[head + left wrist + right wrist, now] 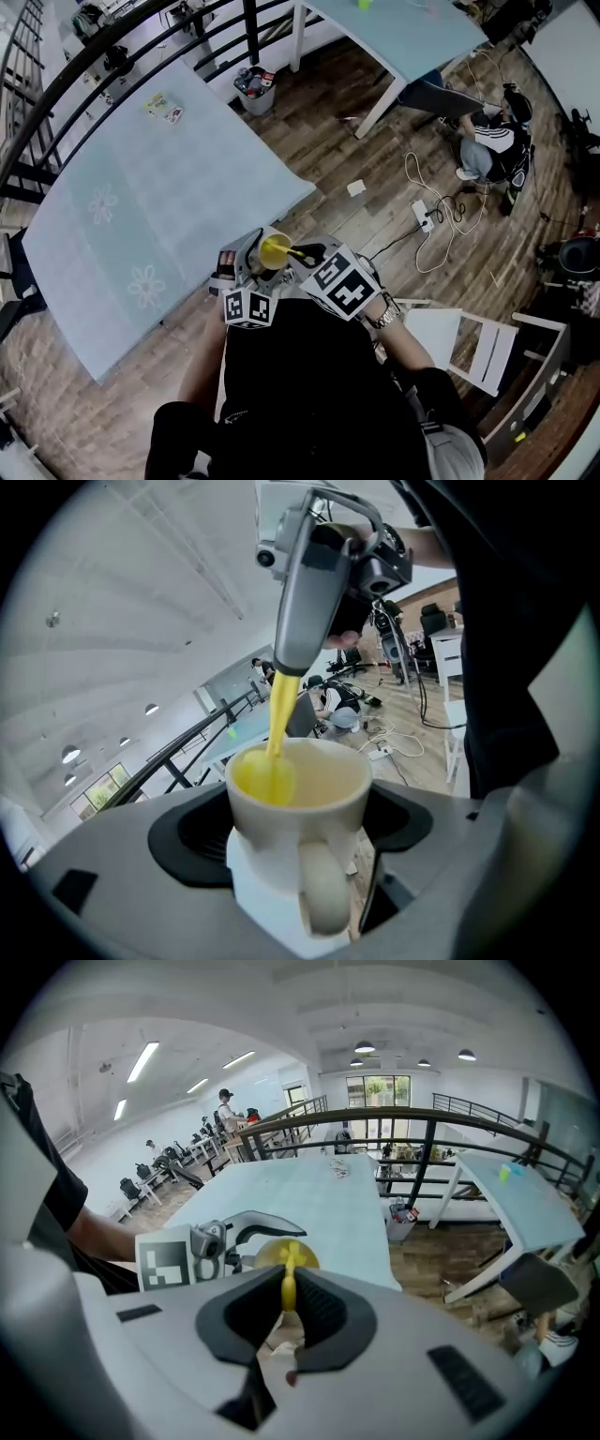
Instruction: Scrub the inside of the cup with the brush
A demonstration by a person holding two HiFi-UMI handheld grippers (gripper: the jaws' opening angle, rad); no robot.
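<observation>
Person [309,394]: dark clothing, nearest in the head view; both forearms reach forward, with a wristwatch [384,314] on the right wrist.
Left gripper [298,829]: jaws clamped on the cup from both sides, low on its body.
Cup [281,822]: white, upright, mouth open upward, handle turned toward the left gripper's camera. It is held in the air just off the near edge of the table, not resting on it.
Right gripper [287,1302]: jaws closed tight on the thin yellow handle of the brush, held above the cup and just right of it.
Brush [277,714]: yellow; the handle slants down from the right gripper into the cup, and the head lies inside against the left inner wall.
Table [141,216]: pale blue top with faint flower prints, left of and beyond the grippers; a small printed packet [164,109] lies near its far end.
Chair [469,347]: white, on the wooden floor [356,159] to the right.
Power strip [424,216]: white, on the floor with looped cables, right of the table.
Bin [255,89]: small, past the table's far right corner.
Seated person [487,136]: on the floor, far right.
Railing [112,56]: black bars, far left.
</observation>
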